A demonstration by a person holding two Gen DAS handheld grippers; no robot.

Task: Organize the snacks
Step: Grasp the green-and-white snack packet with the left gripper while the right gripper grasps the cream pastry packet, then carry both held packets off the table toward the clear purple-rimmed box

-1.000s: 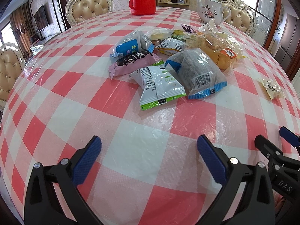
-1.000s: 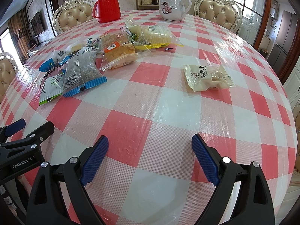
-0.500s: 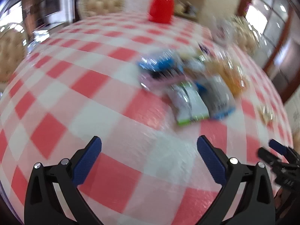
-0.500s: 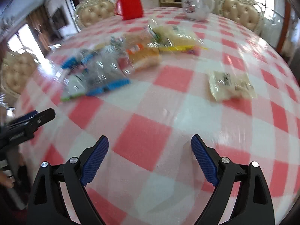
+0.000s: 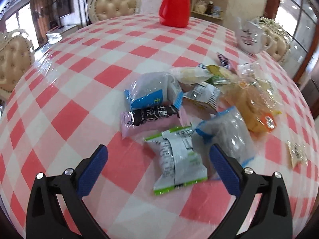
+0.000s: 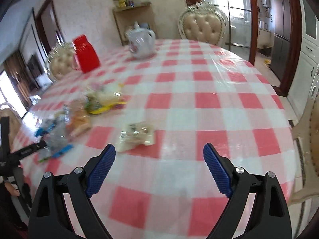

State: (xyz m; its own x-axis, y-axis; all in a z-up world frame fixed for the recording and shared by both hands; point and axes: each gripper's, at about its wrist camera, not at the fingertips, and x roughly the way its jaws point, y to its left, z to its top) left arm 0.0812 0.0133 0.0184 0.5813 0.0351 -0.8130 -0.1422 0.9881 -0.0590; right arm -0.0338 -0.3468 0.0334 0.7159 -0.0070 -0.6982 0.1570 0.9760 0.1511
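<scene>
A heap of snack packets lies on the red-and-white checked table (image 5: 59, 119). My left gripper (image 5: 159, 157) is open, its blue pads either side of a green-and-white packet (image 5: 177, 159), holding nothing. Behind it lie a pink packet with a black label (image 5: 151, 119), a blue-and-clear packet (image 5: 153, 91), a clear blue-edged bag (image 5: 229, 133) and an orange bread bag (image 5: 251, 109). My right gripper (image 6: 159, 161) is open and empty just in front of a lone pale packet (image 6: 137, 135). The heap (image 6: 79, 117) appears blurred to its left, with the left gripper (image 6: 30, 149) beside it.
A red thermos (image 5: 175, 4) and a white floral teapot (image 5: 251, 37) stand at the table's far side. Cream tufted chairs (image 5: 113, 6) ring the table. A small pale packet (image 5: 297, 153) lies apart near the right edge. A wooden shelf (image 6: 133, 20) stands against the wall.
My left gripper has moved forward to the heap, so the green-and-white packet now lies between its pads. My right gripper has swung right and tilted up toward the lone pale packet. Both stay open.
</scene>
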